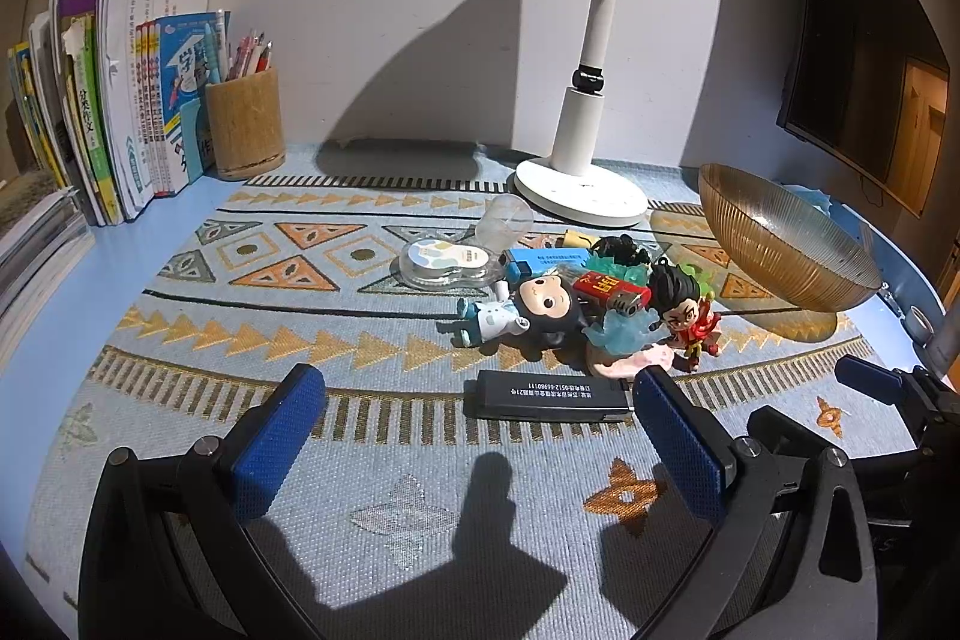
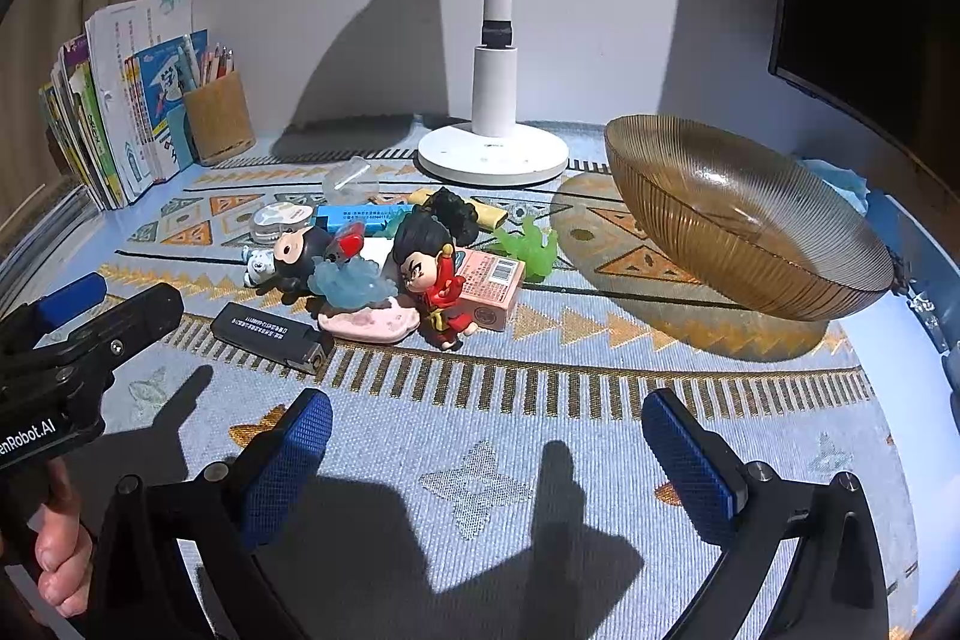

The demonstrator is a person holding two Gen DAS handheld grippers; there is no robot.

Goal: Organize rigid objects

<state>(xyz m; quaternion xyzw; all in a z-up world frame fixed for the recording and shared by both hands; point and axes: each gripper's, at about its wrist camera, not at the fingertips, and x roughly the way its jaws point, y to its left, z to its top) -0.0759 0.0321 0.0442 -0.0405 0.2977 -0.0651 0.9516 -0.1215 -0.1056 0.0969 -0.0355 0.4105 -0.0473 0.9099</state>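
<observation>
Small rigid clutter sits piled mid-tabletop on the patterned woven mat [image 2: 480,484], in front of the white desk lamp base [image 2: 493,154]. Pile: black rectangular USB-style stick [image 1: 555,396] nearest the tools, red-robed black-haired figurine [image 2: 435,274] upright, dark-headed doll figure [image 1: 528,313] on its side, pink cardboard box with barcode [image 2: 492,289] just beside the red figurine, green translucent toy [image 2: 528,244], blue flat box [image 1: 546,259], red lighter [image 1: 612,292]. Amber ribbed glass bowl [image 2: 744,220] stands right of the pile, tilted, nothing visible inside. Left tool [image 1: 480,436] spread wide, holding nothing, black stick just beyond its tips. Right tool [image 2: 486,460] also spread wide, nothing held, over bare mat. Books and wooden pen cup [image 1: 245,124] at back left.
</observation>
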